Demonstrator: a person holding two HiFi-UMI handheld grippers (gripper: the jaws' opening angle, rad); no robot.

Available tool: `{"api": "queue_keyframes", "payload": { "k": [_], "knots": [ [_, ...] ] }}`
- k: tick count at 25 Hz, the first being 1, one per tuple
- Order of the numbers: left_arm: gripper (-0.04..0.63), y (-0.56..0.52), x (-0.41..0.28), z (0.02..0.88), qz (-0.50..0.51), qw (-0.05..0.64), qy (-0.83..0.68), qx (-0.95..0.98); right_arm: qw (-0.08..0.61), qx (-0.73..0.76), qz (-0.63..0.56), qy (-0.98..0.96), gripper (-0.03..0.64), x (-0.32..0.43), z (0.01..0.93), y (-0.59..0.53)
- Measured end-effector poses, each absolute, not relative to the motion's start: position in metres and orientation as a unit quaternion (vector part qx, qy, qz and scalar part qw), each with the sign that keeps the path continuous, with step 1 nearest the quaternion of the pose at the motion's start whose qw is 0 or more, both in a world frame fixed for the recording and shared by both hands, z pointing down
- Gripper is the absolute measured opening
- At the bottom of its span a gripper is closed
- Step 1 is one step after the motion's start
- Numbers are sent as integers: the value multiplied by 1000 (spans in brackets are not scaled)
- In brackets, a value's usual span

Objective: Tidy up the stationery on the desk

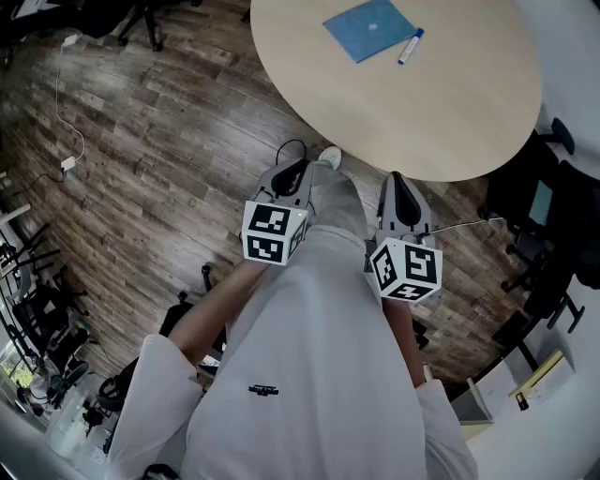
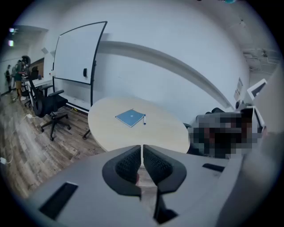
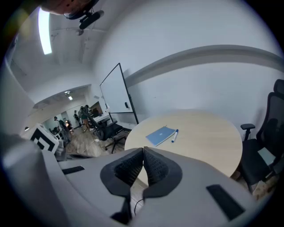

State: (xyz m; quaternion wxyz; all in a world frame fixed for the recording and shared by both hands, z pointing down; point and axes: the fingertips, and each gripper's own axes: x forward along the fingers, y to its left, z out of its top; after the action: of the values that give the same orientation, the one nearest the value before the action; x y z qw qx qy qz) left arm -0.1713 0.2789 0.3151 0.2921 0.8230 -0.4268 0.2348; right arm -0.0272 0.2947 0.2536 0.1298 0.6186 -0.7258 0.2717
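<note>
The person held both arms bent and close to the white shirt [image 1: 309, 375]. The left gripper [image 1: 296, 171] and the right gripper [image 1: 397, 184] sat side by side, both pointing toward a round table [image 1: 450, 112]. They were well apart from it, over the brown wood floor [image 1: 141, 141].

The table top was pale and smooth. A blue notebook [image 1: 368, 28] lay flat on the far part of it. A pen [image 1: 411, 46] with a blue cap lay just beside the notebook, on its right. Behind the table stood a big whiteboard [image 2: 77, 53] by the wall, with a black chair [image 2: 51, 106] on wheels near it. Another dark chair [image 3: 270, 133] stood at the right side of the table.

The left gripper's jaws were pressed together with nothing between them. The right gripper's jaws were pressed together too, and also held nothing.
</note>
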Motion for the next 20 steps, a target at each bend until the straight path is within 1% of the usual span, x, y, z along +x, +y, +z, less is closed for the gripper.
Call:
{"api": "queue_keyframes", "payload": {
  "k": [4,9,14,20],
  "knots": [
    [31,346,-198,291,212,302,-439,819,125,602,281,-737,34,-63,247,368],
    [31,400,-199,277,198,311,-447,815,119,605,302,-727,35,-61,242,424],
    [31,412,-173,260,193,304,-445,820,118,598,304,-732,35,-41,229,438],
    [31,407,-114,239,189,281,-443,830,101,600,298,-735,35,15,222,437]
  ]
}}
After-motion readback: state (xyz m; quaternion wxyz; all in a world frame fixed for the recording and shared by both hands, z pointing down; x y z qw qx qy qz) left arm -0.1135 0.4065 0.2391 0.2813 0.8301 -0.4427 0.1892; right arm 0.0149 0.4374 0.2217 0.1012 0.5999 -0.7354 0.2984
